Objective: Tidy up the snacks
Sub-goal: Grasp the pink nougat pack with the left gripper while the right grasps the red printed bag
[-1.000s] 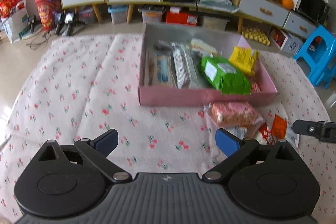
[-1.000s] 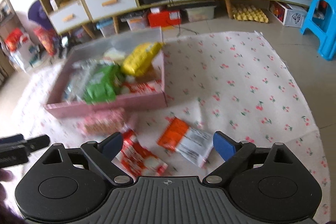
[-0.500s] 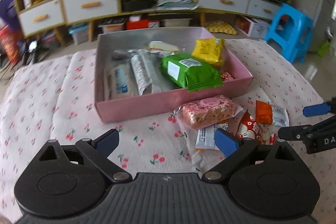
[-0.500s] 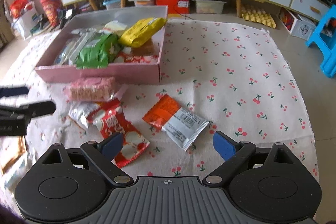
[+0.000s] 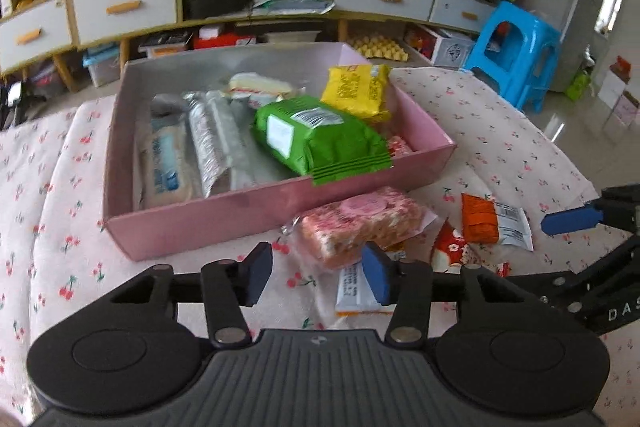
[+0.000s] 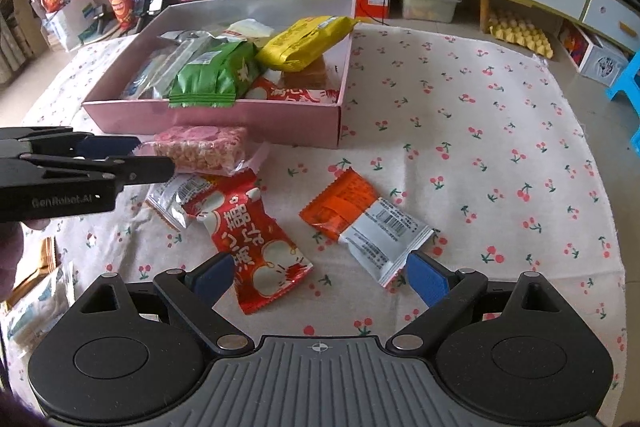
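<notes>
The left tool (image 5: 316, 277) is closing around the pink rice-crisp bar (image 5: 362, 225) just ahead of it, beside the pink box (image 5: 240, 215); pads seemingly not yet pressing. The right tool (image 6: 318, 277) hangs spread above the red packet (image 6: 256, 239). Next, probably: grip, then lift into the box.

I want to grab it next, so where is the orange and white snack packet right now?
In the right wrist view, the orange and white packet lies flat on the cherry-print cloth, outside the pink box, just right of the red packet.
</notes>
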The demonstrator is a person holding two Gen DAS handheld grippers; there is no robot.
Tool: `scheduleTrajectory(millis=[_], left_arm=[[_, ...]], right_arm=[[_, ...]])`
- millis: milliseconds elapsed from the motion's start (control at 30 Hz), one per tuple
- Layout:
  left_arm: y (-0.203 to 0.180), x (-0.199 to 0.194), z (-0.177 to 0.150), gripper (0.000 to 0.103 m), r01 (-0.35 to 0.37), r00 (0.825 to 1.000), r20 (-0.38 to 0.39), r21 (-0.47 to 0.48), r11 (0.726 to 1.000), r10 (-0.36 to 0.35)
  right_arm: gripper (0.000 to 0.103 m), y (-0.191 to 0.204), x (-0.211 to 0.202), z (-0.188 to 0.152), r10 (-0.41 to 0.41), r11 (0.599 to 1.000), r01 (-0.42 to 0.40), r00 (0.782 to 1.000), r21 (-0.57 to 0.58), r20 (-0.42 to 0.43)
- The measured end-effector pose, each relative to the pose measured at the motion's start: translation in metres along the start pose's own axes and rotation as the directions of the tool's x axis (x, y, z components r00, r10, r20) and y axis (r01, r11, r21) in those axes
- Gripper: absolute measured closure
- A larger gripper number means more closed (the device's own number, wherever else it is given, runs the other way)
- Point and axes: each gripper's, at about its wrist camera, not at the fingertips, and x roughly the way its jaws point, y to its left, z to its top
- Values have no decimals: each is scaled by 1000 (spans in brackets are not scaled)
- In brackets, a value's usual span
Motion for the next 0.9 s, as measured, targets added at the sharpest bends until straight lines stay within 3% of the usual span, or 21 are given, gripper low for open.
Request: scheduleTrajectory(millis=[167, 367, 467, 533, 600, 833, 900], left_arm=[[-11, 2, 1, 55, 10, 1000, 18, 75, 997, -11], [-13, 7, 3, 57, 17, 1000, -19, 86, 996, -15], [-10, 6, 5, 60, 99, 993, -65, 67, 993, -95], [-11, 6, 4, 70, 174, 980, -113, 68, 982, -166], [-15, 6, 2, 70, 179, 977, -134, 107, 978, -164], [-10, 4, 7, 48, 126, 988, -98, 101, 987, -117], [-6, 3, 9, 46, 114, 991, -85, 91, 989, -106]], right_arm=[[9, -1, 4, 2, 19, 999, -19, 1000, 36, -7], [9, 5, 7, 4, 31, 999, -31, 999, 44, -8], [9, 10, 10, 4, 23, 999, -22, 1000, 31, -14], [9, 11, 12, 4, 24, 999, -24, 1000, 26, -18], [9, 10, 14, 4, 24, 999, -24, 999, 21, -22], [9, 9, 16, 3, 33, 999, -32, 999, 29, -27], [9, 11, 17, 3, 30, 999, -30, 999, 12, -29]])
